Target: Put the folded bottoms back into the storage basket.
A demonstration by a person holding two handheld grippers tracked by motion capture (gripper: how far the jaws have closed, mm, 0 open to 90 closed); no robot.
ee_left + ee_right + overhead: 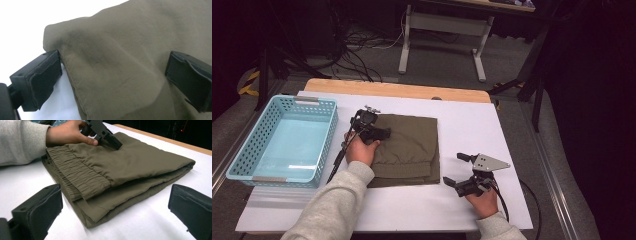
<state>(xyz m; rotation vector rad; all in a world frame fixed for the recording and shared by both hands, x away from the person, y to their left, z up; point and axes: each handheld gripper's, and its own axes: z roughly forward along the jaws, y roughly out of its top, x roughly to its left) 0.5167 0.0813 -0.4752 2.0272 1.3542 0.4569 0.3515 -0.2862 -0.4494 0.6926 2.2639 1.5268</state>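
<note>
Olive folded trousers [409, 149] are laid mid-table, long axis twelve-to-six. Left gripper [379, 133] is set at their nine-o'clock edge, fingers [37, 80] parted astride the fabric; right gripper [458, 170] is held open, off at four o'clock.

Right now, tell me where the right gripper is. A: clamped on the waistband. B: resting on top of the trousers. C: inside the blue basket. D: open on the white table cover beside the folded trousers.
D: the right gripper sits open on the white table cover, apart from the folded trousers.
</note>
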